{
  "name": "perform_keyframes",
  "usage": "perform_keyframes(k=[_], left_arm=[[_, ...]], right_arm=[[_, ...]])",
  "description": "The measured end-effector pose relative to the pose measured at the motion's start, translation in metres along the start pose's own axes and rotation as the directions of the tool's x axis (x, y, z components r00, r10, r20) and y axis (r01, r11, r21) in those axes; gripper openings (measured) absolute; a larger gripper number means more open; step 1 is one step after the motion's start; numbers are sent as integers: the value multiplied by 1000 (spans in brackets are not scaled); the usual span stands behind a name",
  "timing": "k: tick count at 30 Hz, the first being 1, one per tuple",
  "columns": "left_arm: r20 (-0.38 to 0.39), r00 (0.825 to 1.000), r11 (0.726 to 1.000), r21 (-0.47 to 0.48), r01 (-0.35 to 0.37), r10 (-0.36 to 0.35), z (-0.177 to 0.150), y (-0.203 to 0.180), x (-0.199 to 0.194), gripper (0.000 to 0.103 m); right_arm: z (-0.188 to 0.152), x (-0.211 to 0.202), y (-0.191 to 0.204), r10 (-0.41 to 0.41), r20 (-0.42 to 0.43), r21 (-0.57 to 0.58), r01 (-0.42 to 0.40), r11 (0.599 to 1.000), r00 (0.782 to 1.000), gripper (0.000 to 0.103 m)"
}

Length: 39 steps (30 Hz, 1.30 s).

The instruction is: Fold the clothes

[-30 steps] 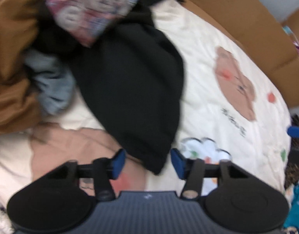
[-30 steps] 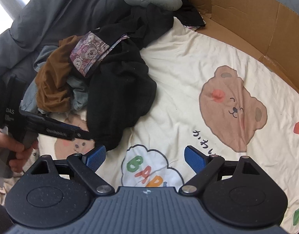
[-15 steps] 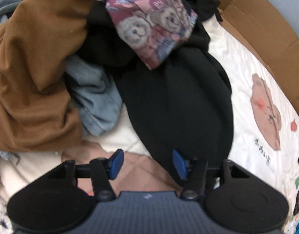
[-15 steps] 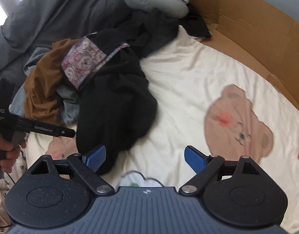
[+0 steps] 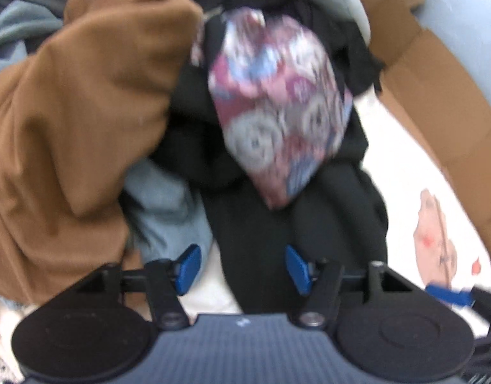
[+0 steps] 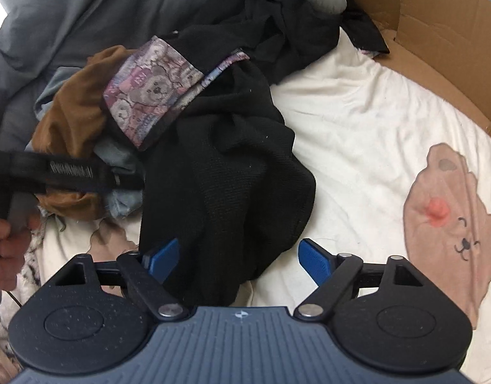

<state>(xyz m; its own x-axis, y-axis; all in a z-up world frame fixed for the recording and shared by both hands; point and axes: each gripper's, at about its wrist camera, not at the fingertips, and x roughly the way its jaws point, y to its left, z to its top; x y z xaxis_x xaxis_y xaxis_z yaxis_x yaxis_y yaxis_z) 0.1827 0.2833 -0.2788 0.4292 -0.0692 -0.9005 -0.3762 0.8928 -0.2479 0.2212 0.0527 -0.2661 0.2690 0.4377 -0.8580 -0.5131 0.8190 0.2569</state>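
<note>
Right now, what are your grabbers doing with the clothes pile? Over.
Left hand-held gripper open. Right hand-held gripper open, empty. Black garment unfolded between both jaws. Bear-print cloth lies on it, brown garment alongside.

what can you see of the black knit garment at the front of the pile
The black garment looks like a thick ribbed knit, crumpled and unfolded, lying on the cream bear-print blanket. Its lower end reaches between the open fingers of the right gripper, and also lies between the open fingers of the left gripper; neither grips it. The bear-patterned cloth overlaps its top, and brown and grey-blue clothes lie beside it.
</note>
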Motion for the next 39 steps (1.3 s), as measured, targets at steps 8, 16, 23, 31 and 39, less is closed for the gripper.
perform_keyframes(k=[8,16,23,31,39], left_arm=[[143,987,996,-22,82,-78,24,1,-9,68],[155,982,990,-64,123,-112,34,-2,-1,2],[158,974,986,-5,167,-164,23,-8,-24,2],[99,967,971,53,232,-236,1,-22,-31,1],[8,963,956,117,268,-271,-32,-30,-38,1]], right_arm=[[7,-1,10,0,21,-10,0,1000,1000,86],[25,-11,18,19,61,-24,-18,1000,998,86],[43,-26,20,51,114,-4,-51,999,992,86],[62,-39,8,66,151,46,-74,996,986,86],[80,-37,18,142,130,-95,-130,987,981,79]])
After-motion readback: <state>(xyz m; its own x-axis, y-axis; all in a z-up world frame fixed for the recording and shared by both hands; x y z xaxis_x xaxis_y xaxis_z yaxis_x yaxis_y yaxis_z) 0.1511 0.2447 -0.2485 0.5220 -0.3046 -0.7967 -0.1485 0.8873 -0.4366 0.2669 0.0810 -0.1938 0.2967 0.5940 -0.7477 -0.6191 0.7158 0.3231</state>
